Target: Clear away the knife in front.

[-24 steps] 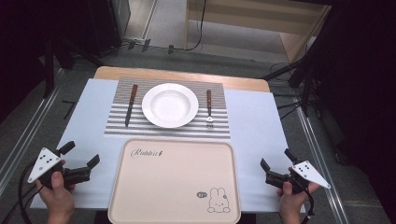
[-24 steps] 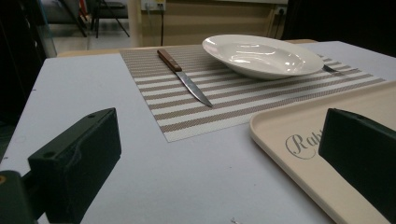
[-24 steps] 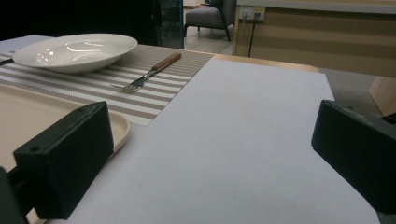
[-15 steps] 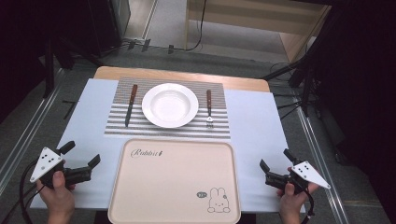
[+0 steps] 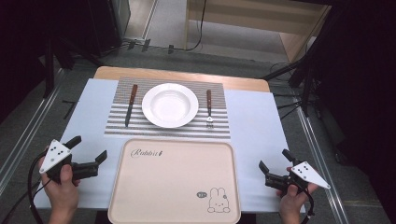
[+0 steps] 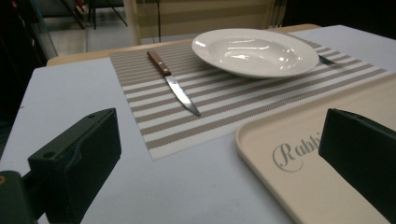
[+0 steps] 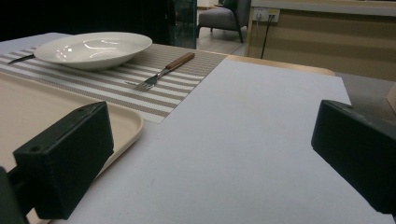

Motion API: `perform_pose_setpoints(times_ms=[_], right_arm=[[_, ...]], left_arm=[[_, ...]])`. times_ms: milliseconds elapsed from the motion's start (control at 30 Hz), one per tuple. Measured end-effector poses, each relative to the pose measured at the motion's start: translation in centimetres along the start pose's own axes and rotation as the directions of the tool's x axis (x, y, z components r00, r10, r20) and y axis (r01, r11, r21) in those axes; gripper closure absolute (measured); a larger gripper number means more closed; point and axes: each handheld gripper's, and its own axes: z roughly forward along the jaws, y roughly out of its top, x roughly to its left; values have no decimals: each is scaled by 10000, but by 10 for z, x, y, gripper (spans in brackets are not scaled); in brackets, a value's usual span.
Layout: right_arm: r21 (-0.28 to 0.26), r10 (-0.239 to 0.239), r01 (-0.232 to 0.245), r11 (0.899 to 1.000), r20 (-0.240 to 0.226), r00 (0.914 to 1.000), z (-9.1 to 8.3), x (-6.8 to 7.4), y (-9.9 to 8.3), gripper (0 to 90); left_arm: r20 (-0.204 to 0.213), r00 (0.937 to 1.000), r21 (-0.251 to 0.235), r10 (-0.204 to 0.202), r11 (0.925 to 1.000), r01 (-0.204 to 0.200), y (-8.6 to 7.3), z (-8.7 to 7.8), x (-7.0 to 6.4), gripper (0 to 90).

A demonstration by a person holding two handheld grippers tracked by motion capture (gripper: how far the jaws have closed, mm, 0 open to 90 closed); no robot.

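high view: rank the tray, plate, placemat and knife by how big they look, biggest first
1. tray, though it lies nearest the camera, so its lead over the placemat is unsure
2. placemat
3. plate
4. knife

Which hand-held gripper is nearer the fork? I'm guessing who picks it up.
Right. The right hand-held gripper sits off the tray's near right corner, on the fork's side of the table. The left hand-held gripper is past the tray's left edge, closer to the knife.
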Motion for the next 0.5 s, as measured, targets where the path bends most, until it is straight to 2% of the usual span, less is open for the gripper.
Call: perform_pose_setpoints(times_ms=[233, 333, 500], right_arm=[[7, 57, -57, 10000, -81, 10000, 0, -1, 0, 0], [4, 28, -27, 10000, -90, 10000, 0, -1, 0, 0], [42, 48, -48, 10000, 11, 10000, 1, -1, 0, 0]], left_arm=[[280, 9996, 74, 44, 10000, -46, 17, 15, -4, 0], [454, 9989, 76, -64, 10000, 60, 23, 22, -4, 0], [711, 9975, 161, -5, 9999, -7, 34, 33, -1, 0]])
